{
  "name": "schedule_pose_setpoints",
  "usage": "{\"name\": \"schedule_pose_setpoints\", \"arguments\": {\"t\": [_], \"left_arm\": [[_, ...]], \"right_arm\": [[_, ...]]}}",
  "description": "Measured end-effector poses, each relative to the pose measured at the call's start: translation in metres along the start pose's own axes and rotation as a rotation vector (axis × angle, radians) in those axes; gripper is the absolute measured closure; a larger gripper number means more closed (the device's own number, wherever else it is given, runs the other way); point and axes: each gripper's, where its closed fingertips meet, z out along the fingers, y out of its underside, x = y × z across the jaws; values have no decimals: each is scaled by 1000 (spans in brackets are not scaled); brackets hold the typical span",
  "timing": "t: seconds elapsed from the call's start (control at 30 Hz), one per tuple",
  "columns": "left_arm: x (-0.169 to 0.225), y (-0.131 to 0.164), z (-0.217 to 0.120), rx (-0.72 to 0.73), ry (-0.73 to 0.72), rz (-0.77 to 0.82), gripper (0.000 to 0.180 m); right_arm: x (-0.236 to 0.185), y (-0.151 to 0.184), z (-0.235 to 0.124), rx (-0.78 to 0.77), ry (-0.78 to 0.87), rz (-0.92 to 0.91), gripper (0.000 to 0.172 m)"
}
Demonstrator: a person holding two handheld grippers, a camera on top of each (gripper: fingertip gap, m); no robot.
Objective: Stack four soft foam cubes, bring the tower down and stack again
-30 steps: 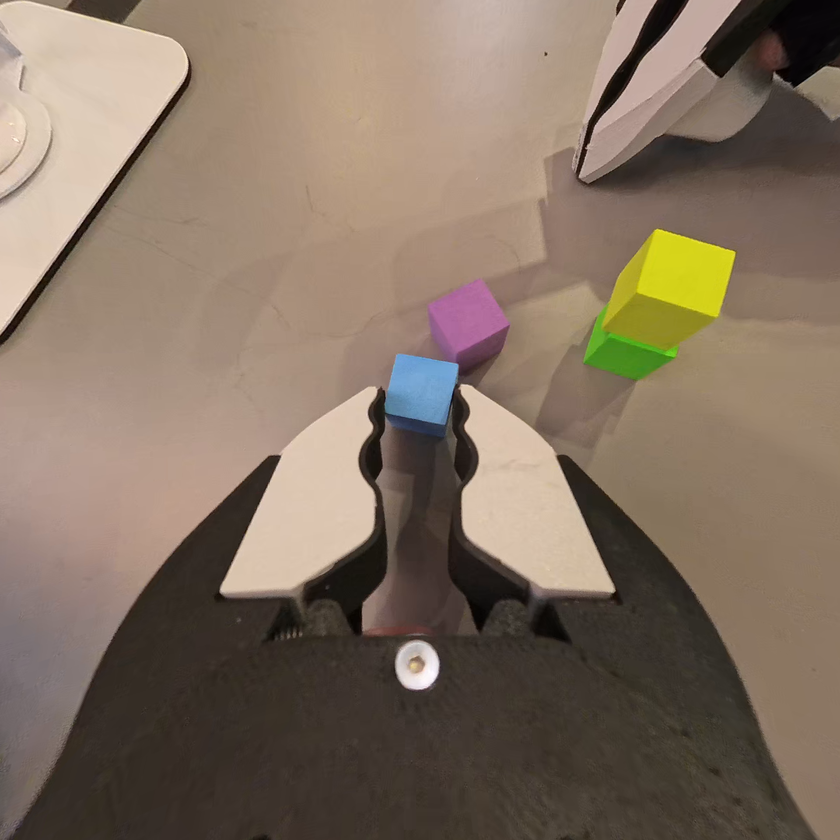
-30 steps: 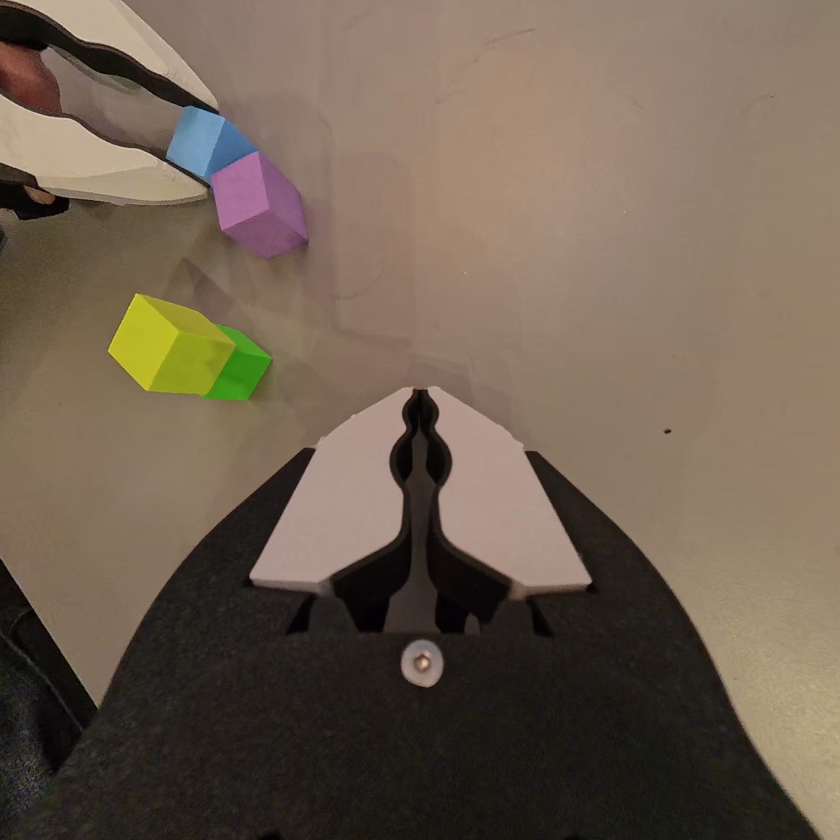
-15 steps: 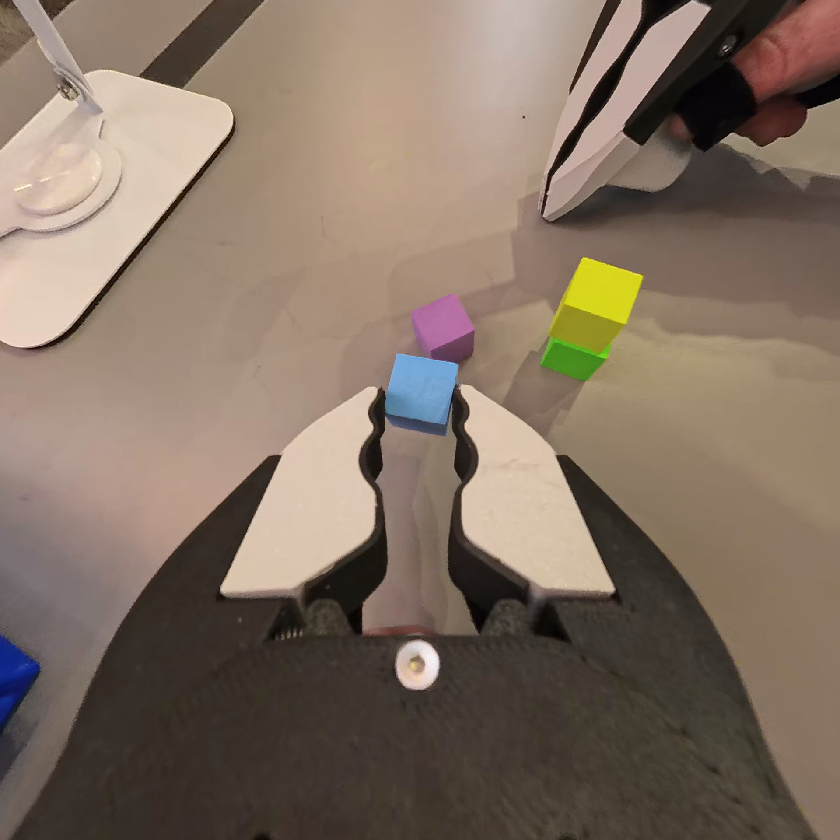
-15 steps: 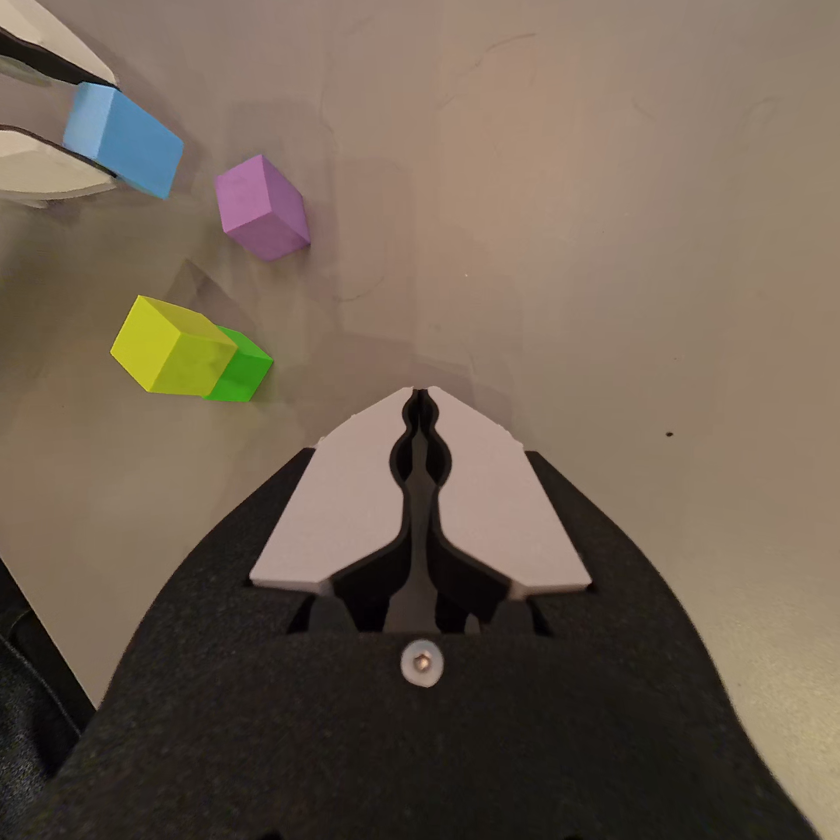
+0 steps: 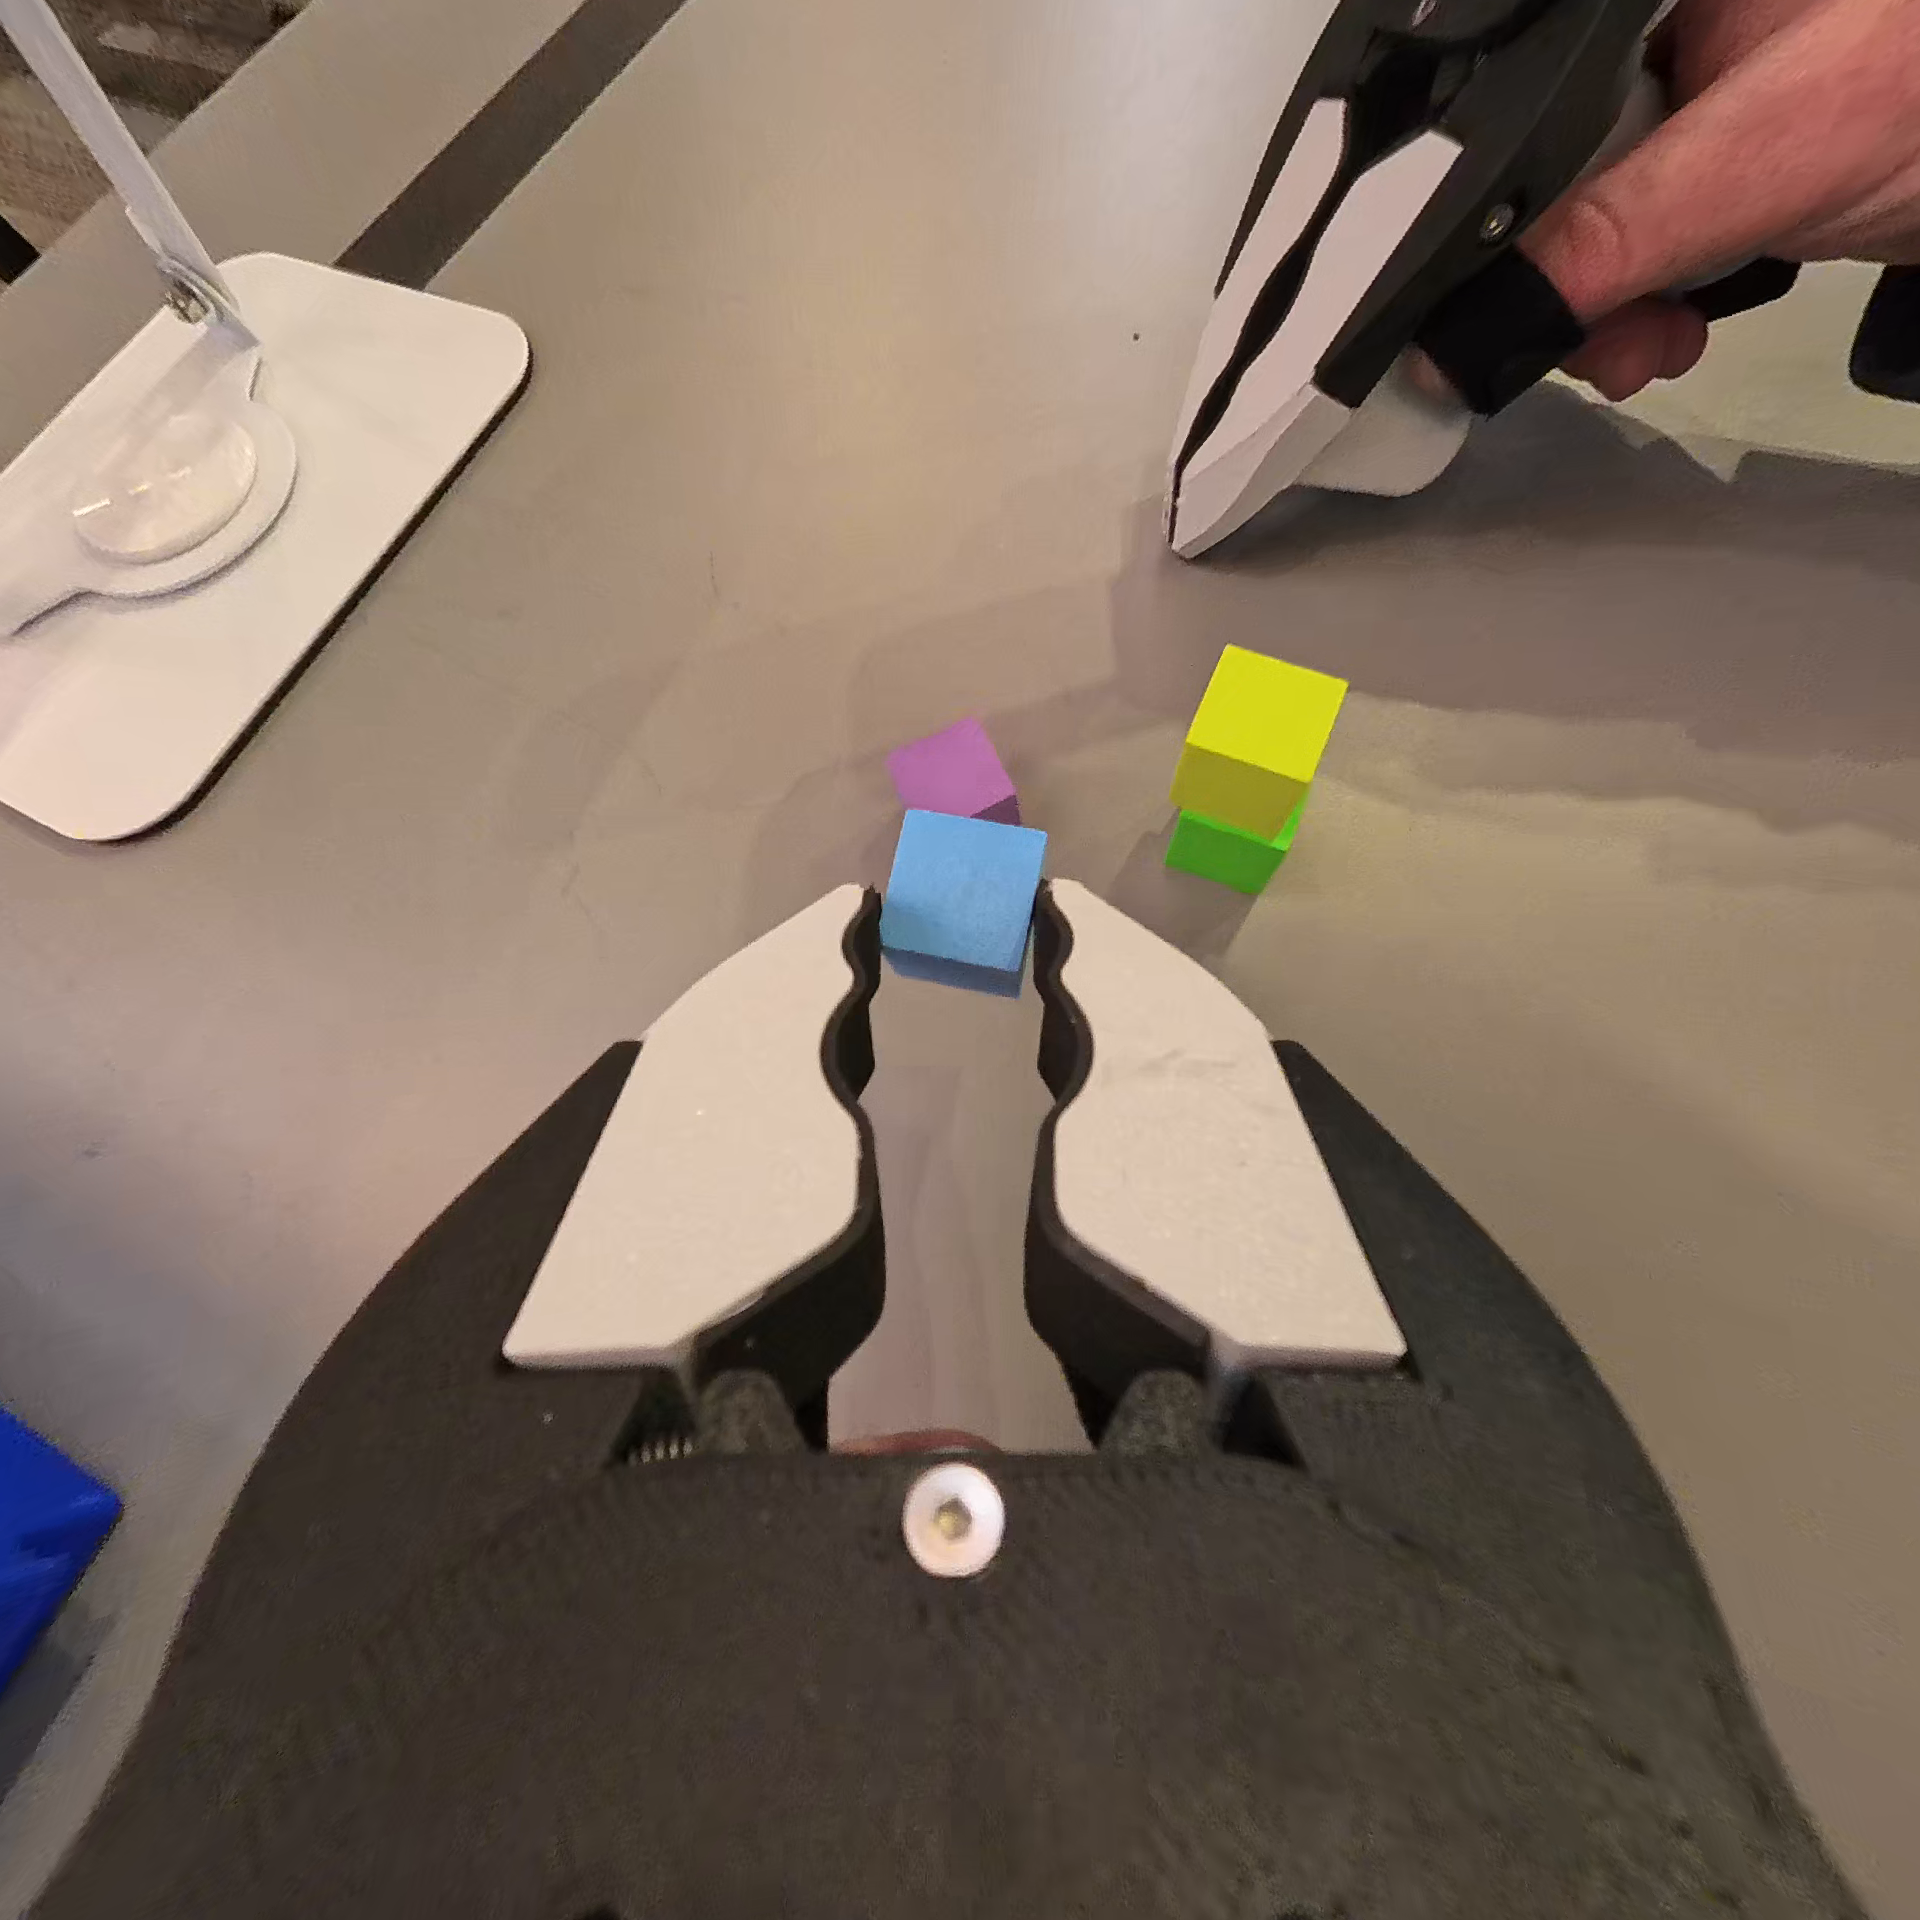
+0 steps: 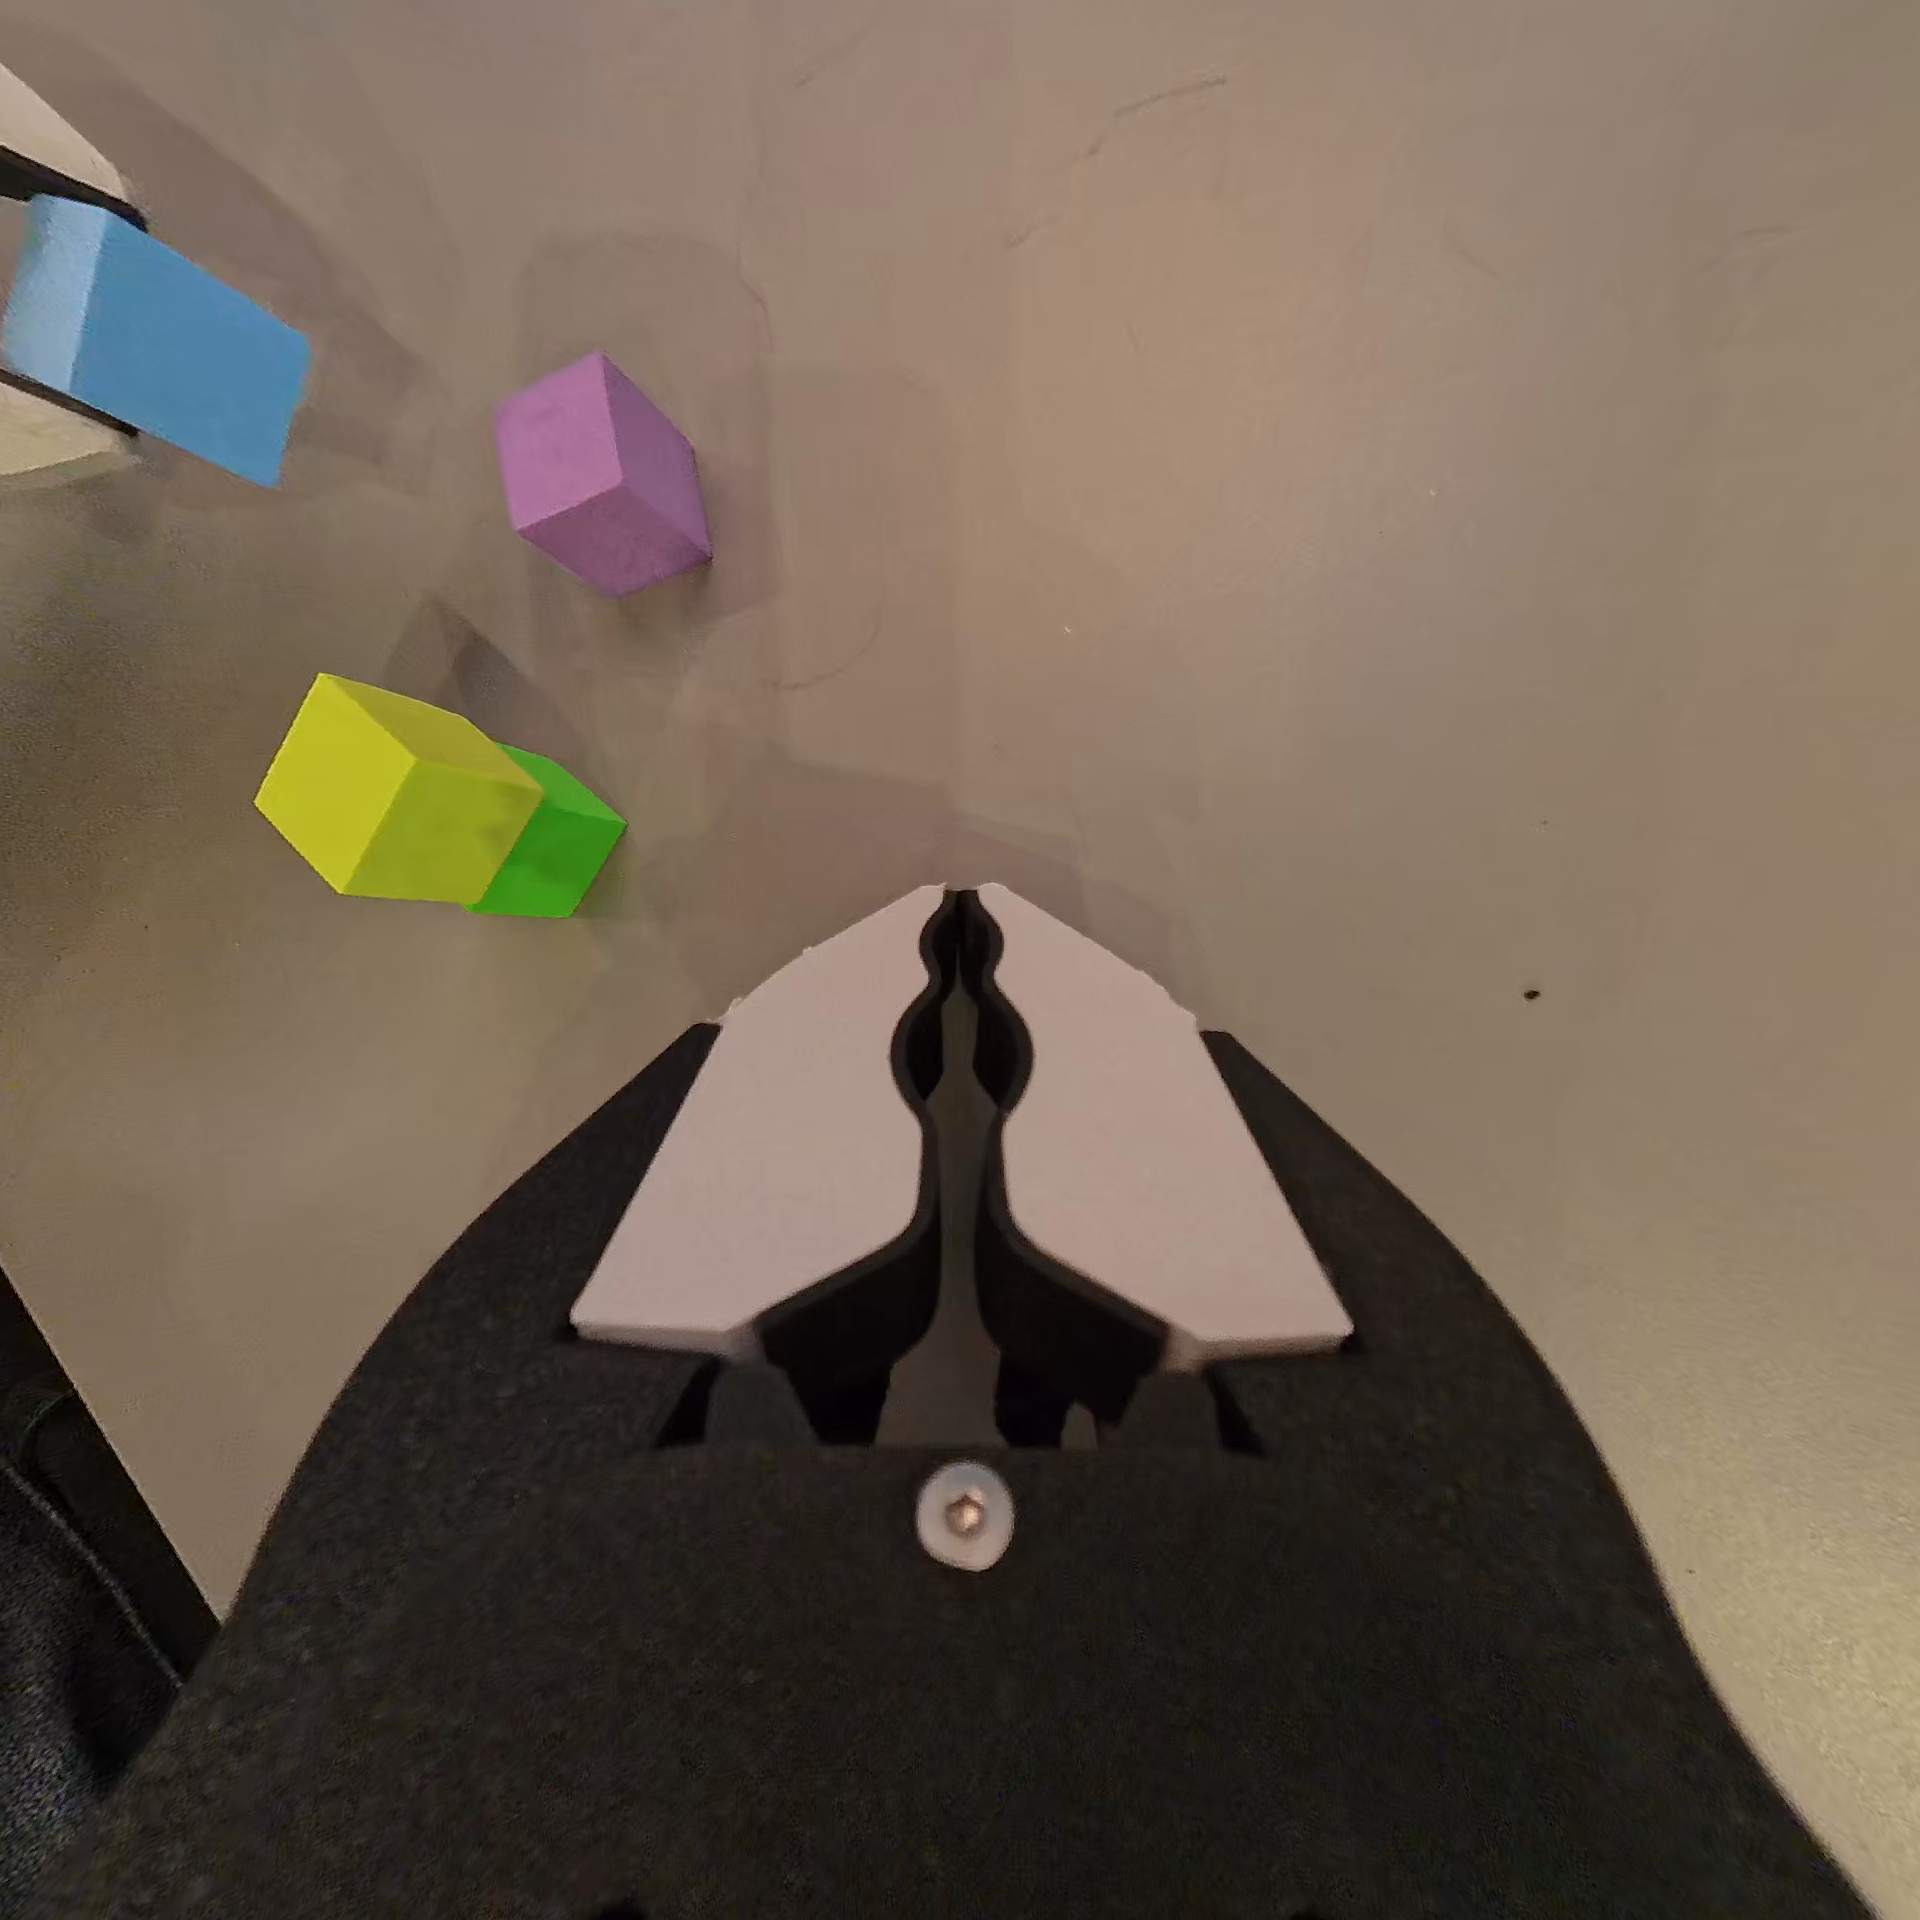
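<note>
Blue cube (image 5: 961,902) clamped at the very tips of the left gripper (image 5: 957,914), both pads pressing its sides, lifted clear of the grey table (image 5: 727,468). Right of it and a little farther off stands the start of the tower — a yellow cube (image 5: 1259,736) resting on a green cube (image 5: 1226,854), set slightly askew so the green one shows at the near edge. A purple cube (image 6: 603,473) sits alone on the table just beyond the blue one.

To do this step well, the blue cube likely needs carrying right and up over the yellow one, squared to its top face, lowered until it touches, and only then released. Foam gives, so a light squeeze is enough, and the pinch is shallow — a jolt could twist the cube out.

The right gripper (image 6: 961,896) hovers at the far right of the table with its tips closed together and nothing between them; a hand (image 5: 1745,156) holds it. It is apart from the tower but on that side, so it could crowd the approach. At far left lies a white stand base (image 5: 343,436), and a dark blue object (image 5: 42,1538) peeks in at the near left edge, both well away.
</note>
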Motion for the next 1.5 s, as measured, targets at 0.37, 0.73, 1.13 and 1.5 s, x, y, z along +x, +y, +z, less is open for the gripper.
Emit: {"name": "schedule_pose_setpoints", "arguments": {"t": [0.37, 0.73, 1.13, 1.5], "left_arm": [[13, -21, -8, 44, 9, 18, 153], [22, -31, -10, 63, 19, 33, 153], [29, -33, -12, 78, 27, 31, 153], [33, -36, -11, 84, 33, 34, 153]], "right_arm": [[0, 0, 0, 3, -11, 4, 172], [0, 0, 0, 4, -16, 5, 172], [0, 0, 0, 4, -14, 5, 172], [0, 0, 0, 5, -15, 4, 172]]}}
